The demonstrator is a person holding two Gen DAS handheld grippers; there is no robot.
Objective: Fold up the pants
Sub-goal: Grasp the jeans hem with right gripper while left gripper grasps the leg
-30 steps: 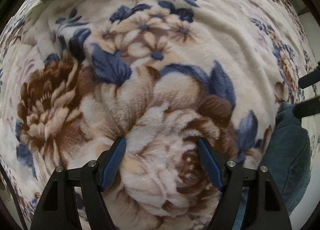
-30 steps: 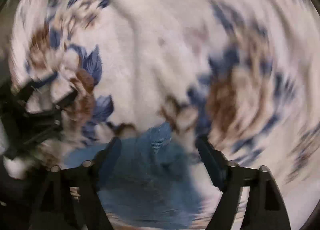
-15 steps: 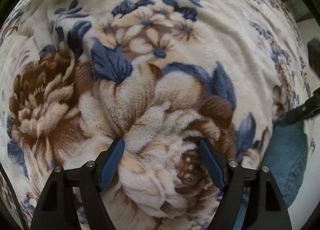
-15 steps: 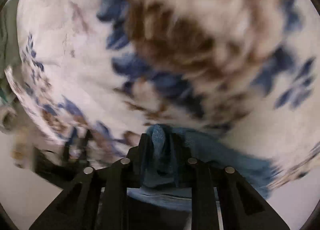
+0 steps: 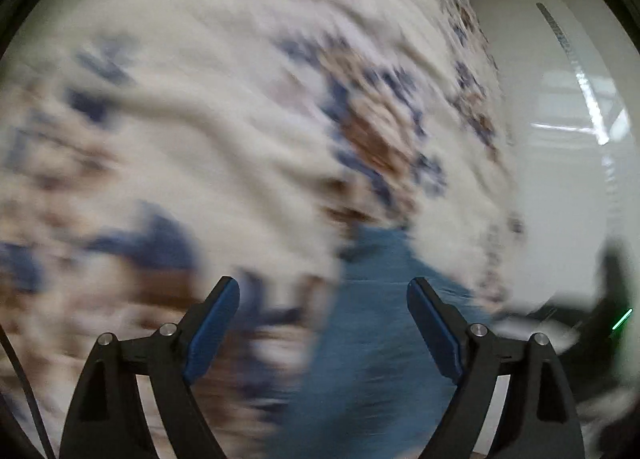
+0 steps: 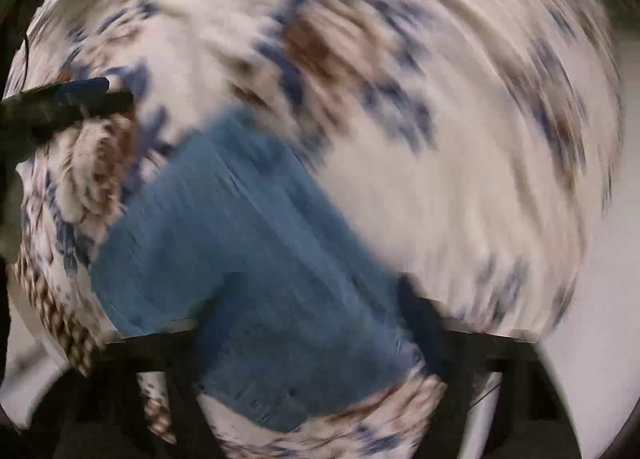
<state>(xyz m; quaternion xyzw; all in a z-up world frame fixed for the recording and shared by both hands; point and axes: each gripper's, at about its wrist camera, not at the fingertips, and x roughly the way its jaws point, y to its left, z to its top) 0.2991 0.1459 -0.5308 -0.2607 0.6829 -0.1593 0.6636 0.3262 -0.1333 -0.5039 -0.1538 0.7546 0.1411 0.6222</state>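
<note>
A: Pants (image 6: 248, 259) lying on floral blanket (image 6: 460, 147), lower left of centre in right wrist view. Also low and centre-right in left wrist view, running down to bottom edge. Changes against previous half second?

B: Right gripper (image 6: 300, 303) clamped on a pinch of denim half a second ago; now spread wide, nothing pinched, cloth lying loose between blurred fingers. Left gripper (image 5: 323, 287) parted wide then and now, blue pads (image 5: 216, 323) apart, holding nothing. Left view filled with blanket alone before; now swung round, with denim under right-hand pad. Heavy motion blur in both views.

A: Meaning for task?

B: Judged as a release: pinched part put down, likely one fold laid or a regrasp begun. Left tool apparently coming across toward cloth for next hold. No grasp at present, so fold resting on own weight only.

A: Look of cloth?

B: Mid-blue denim, faint lengthwise weave lines. Compact slab shape in right view, broad at bottom, narrowing toward upper left. Appears already doubled, though layers not countable through blur. Edges soft, seams and waistband not distinguishable. One finger of left tool visible at upper left of right view, apart from denim.
</note>
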